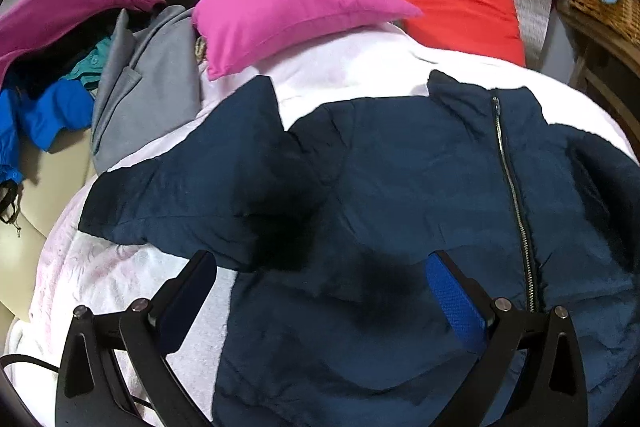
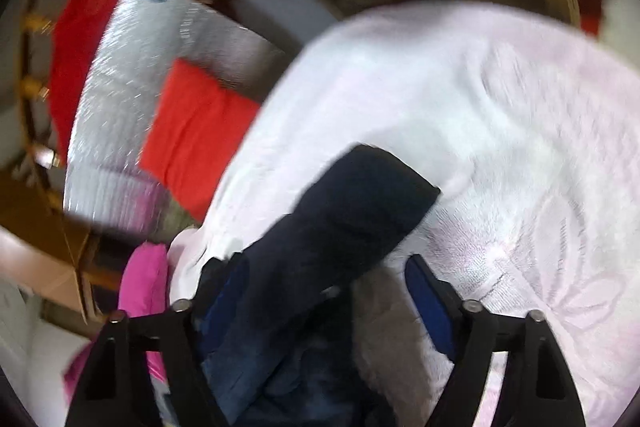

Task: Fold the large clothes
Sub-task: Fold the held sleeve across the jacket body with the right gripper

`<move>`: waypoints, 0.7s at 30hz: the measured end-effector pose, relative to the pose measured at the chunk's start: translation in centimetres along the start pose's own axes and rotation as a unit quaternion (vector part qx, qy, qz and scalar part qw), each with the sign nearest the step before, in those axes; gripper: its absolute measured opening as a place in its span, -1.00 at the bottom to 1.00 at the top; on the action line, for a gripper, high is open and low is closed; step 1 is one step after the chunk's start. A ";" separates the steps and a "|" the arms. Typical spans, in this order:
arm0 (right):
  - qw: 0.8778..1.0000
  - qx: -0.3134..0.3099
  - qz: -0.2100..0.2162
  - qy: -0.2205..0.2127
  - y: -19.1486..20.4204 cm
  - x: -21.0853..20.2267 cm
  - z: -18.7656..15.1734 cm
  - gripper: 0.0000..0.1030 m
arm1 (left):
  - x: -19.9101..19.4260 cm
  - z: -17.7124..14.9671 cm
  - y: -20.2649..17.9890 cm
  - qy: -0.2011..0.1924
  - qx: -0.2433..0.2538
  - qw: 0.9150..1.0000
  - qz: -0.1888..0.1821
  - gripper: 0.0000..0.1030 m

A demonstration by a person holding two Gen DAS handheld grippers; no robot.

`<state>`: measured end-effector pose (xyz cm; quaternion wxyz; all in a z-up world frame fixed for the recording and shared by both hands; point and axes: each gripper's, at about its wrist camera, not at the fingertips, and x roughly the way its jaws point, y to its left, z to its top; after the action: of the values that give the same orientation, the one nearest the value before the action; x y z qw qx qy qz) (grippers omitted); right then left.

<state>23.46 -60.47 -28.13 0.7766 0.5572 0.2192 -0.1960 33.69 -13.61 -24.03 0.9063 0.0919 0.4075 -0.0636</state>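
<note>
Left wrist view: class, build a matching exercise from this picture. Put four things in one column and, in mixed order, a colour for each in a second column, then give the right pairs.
Things:
1. jacket spread on the bed
2. pillow
3. cushion against the silver sheet
4. blanket under the jacket

Colours:
A. red
B. pale pink-white
C. navy blue
D. magenta pink

Pairs: 1-C, 2-D, 3-A, 4-B

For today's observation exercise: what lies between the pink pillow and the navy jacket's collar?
Only bare white bedspread separates the pink pillow from the navy jacket, seen in the left wrist view.
</note>
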 end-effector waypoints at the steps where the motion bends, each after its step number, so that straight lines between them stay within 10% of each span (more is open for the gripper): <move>1: 1.000 0.020 0.006 0.010 -0.7 1.1 0.2 0.33 | 0.1 0.0 -0.4 -0.001 0.003 1.000 0.000 1.00; 6: 0.995 0.100 0.029 0.004 -3.2 4.6 1.3 0.22 | 0.3 0.2 -1.0 0.000 0.007 1.000 0.000 1.00; 9: 0.995 0.095 0.014 -0.012 -3.2 5.7 1.8 -0.42 | 0.5 0.3 -1.3 -0.001 0.009 1.000 0.001 1.00; 14: 0.997 -0.047 0.002 -0.066 3.3 2.5 1.0 -0.65 | 0.0 0.4 -0.6 -0.007 0.003 1.000 0.001 1.00; 21: 0.975 -0.193 0.090 -0.068 14.9 -1.3 -5.7 -0.65 | -1.2 0.8 2.1 -0.026 -0.022 0.999 0.015 1.00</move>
<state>29.90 -50.48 -17.40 0.8972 0.3994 0.1486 -0.1162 33.86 -11.68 -22.32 0.9193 0.0759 0.3837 -0.0436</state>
